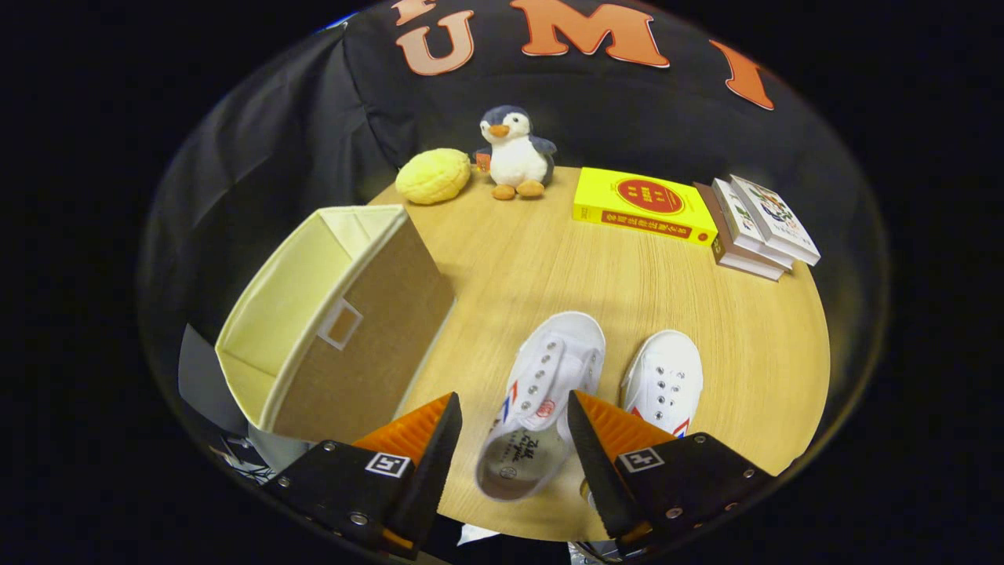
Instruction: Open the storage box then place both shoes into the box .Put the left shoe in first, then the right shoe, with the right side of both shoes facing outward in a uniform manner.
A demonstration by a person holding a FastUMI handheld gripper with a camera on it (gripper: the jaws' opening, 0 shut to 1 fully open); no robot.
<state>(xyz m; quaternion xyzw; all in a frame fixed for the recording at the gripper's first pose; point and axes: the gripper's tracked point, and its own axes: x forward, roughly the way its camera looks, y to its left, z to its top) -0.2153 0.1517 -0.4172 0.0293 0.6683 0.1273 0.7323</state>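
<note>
Two white canvas shoes stand side by side on the wooden table, toes pointing away from me. The left shoe (pixel 541 400) sits between my fingers, its heel opening facing up. The right shoe (pixel 665 380) lies just beyond my right finger. My gripper (pixel 514 431) is open, its fingers spread to either side of the left shoe without touching it. The storage box (pixel 333 314), cream inside and brown outside with a small label window, stands open at the table's left edge, ahead and left of my left finger.
At the back of the table (pixel 549 259) sit a yellow round plush (pixel 432 176) and a penguin toy (pixel 514 153). A yellow book (pixel 643 205) and a stack of books (pixel 757 227) lie at the back right. The table edge curves close on the right.
</note>
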